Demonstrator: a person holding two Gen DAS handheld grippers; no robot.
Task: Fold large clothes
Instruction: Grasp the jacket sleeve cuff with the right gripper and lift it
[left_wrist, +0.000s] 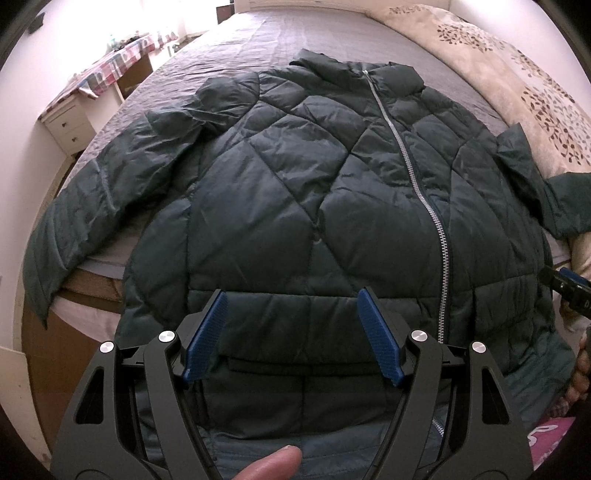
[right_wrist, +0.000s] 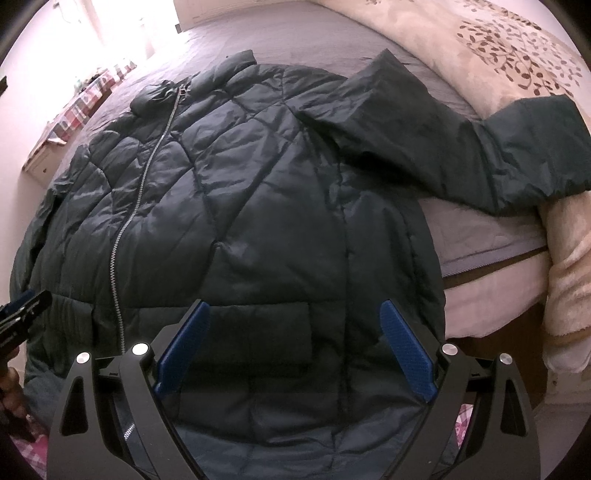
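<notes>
A dark green quilted puffer jacket (left_wrist: 280, 192) lies front up on the bed, zipped with a silver zipper (left_wrist: 417, 177), collar at the far end. Its sleeves spread out: one (left_wrist: 88, 214) droops over the bed's left edge, the other (right_wrist: 480, 155) reaches onto the blanket. The hem hangs over the near edge, showing grey lining (right_wrist: 295, 435). My left gripper (left_wrist: 292, 295) hovers open over the hem's left part, nothing between its blue pads (left_wrist: 207, 332). My right gripper (right_wrist: 294, 304) is open over the hem's right part, by a pocket flap (right_wrist: 266, 321). Each gripper shows at the other view's edge.
The bed has a grey quilted cover (left_wrist: 295, 37). A beige blanket with a leaf print (left_wrist: 517, 85) lies along its right side. A desk with a plaid cloth (left_wrist: 110, 70) and white drawers (left_wrist: 70, 125) stands at the far left. A person's fingertip (left_wrist: 273, 461) shows below.
</notes>
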